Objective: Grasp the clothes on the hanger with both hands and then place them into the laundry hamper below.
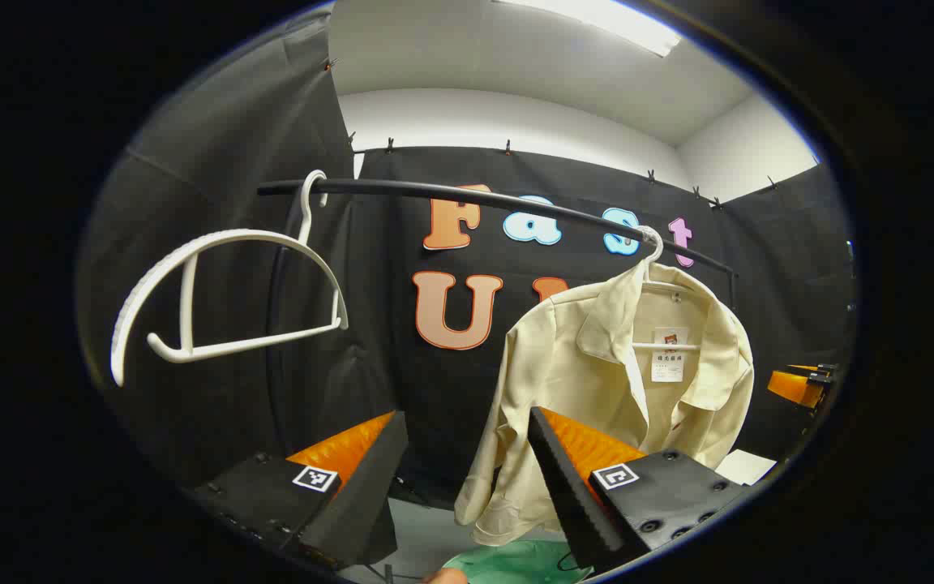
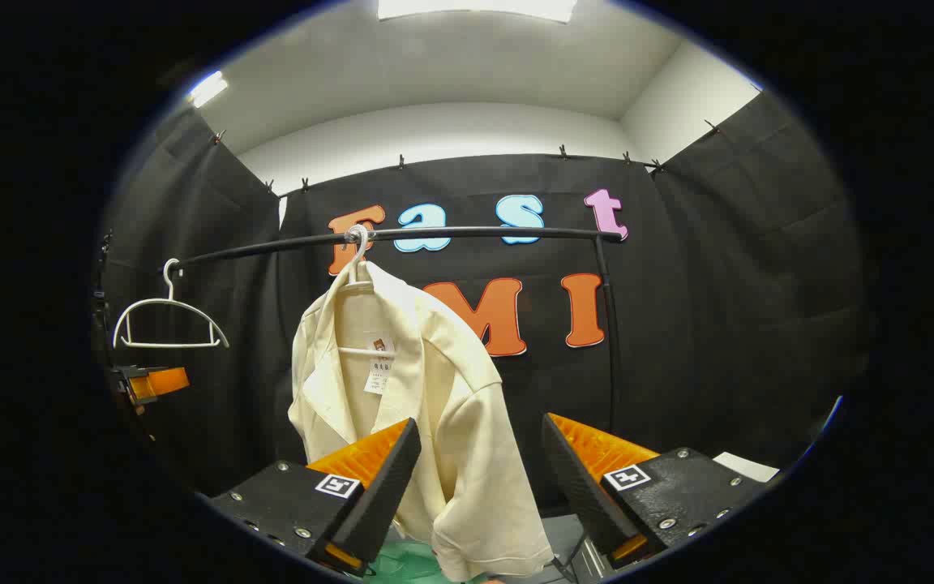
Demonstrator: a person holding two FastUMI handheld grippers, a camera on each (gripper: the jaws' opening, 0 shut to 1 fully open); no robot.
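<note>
We take the black rail (image 1: 516, 199) as our landmark. From it, toward its right end in the left gripper view, hangs a cream shirt (image 1: 621, 389) on a white hanger (image 1: 652, 243), its collar open and a label showing inside the neck; one sleeve droops below the rail's middle. Near the rail's left end hangs an empty white hanger (image 1: 224, 300), well apart from the shirt. Our left gripper (image 1: 467, 478) sits below the rail with its fingers spread apart and holding nothing; the shirt's sleeve lies beyond the gap, and we cannot tell that either finger touches it. Under the shirt, at the bottom edge, we see a patch of green (image 1: 516, 564), too little of it to say what it is. In the right gripper view the same shirt (image 2: 426, 405) hangs from the rail (image 2: 475, 235) left of its middle, and our right gripper (image 2: 479, 478) is below it, fingers apart, with the shirt's hem hanging in front of the gap, gripped by neither. The other gripper (image 2: 151, 383) shows below the empty hanger (image 2: 169, 320), at the rail's left end.
</note>
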